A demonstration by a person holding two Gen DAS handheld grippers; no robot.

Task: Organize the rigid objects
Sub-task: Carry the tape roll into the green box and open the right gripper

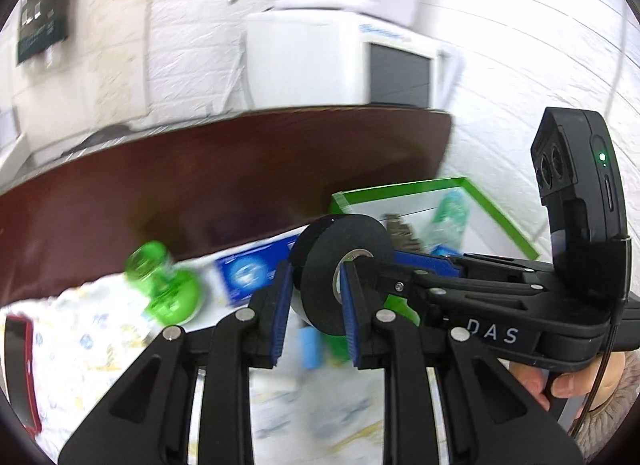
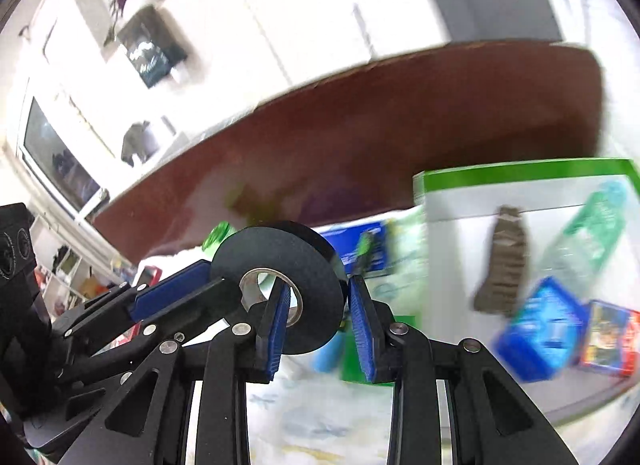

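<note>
A black roll of tape [image 1: 340, 269] is held in the air between both grippers. My left gripper [image 1: 314, 305] is shut on one side of the roll, with one pad in its core. My right gripper [image 2: 320, 313] is shut on the other side of the roll [image 2: 280, 285], one pad in the core; it shows in the left wrist view [image 1: 416, 265]. A green-rimmed white box [image 2: 520, 171] lies to the right, holding a brown pine cone [image 2: 502, 265], a clear bottle [image 2: 580, 233] and a blue pack [image 2: 544, 337].
A green plastic bottle [image 1: 162, 285] and a blue box [image 1: 252, 271] lie on a patterned white cloth [image 1: 92, 345]. A red-cased phone [image 1: 18, 365] lies at the left. A dark brown table edge [image 1: 200, 169] runs behind. White appliances [image 1: 340, 61] stand beyond.
</note>
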